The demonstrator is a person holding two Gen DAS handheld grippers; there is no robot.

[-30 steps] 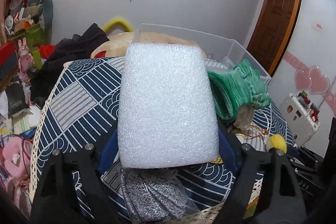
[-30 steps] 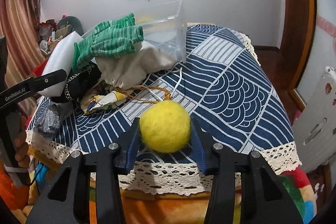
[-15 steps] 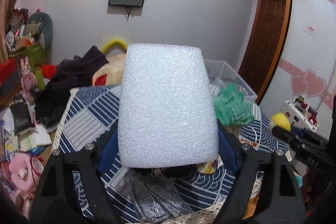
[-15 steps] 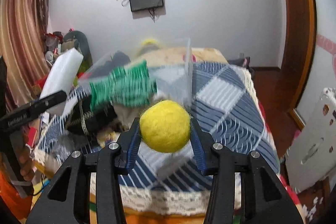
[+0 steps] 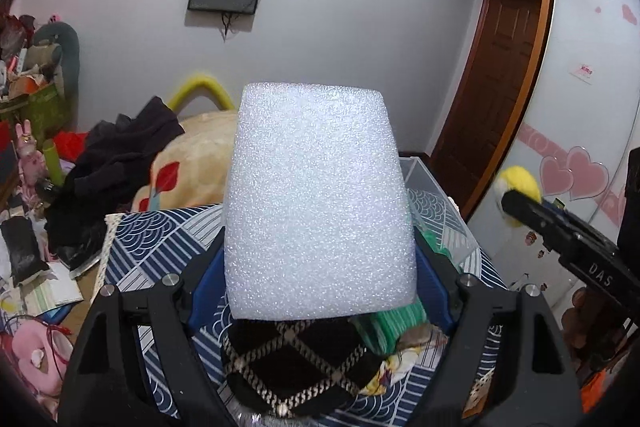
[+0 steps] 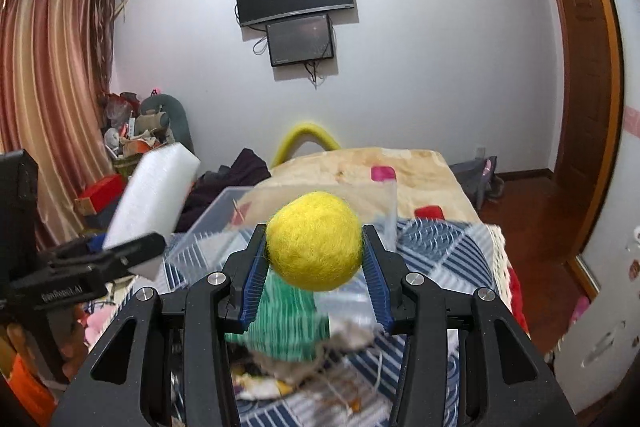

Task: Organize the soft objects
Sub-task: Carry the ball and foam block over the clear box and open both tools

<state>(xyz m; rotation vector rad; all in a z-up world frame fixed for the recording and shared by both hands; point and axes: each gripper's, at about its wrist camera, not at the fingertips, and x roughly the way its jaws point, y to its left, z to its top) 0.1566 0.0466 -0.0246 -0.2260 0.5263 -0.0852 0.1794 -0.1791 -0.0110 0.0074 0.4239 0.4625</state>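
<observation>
My left gripper (image 5: 316,283) is shut on a white foam block (image 5: 318,203) and holds it high above the table; the block also shows in the right wrist view (image 6: 154,199). My right gripper (image 6: 314,267) is shut on a yellow felt ball (image 6: 314,241), raised above the table; the ball also shows at the right of the left wrist view (image 5: 518,179). A clear plastic bin (image 6: 216,227) stands on the blue patterned tablecloth (image 5: 160,251) beyond both grippers. A green knit glove (image 6: 288,327) and a black chain-patterned pouch (image 5: 292,367) lie below.
A beige cloth bag (image 6: 352,337) and a printed scarf (image 5: 394,371) lie by the glove. A bed with a beige blanket (image 6: 380,167) and dark clothes (image 5: 116,163) lies behind the table. Clutter (image 5: 28,267) fills the floor at left. A wooden door (image 5: 496,83) is at right.
Both grippers have risen and moved forward toward the bin with their loads. The table pile has dropped lower in both views.
</observation>
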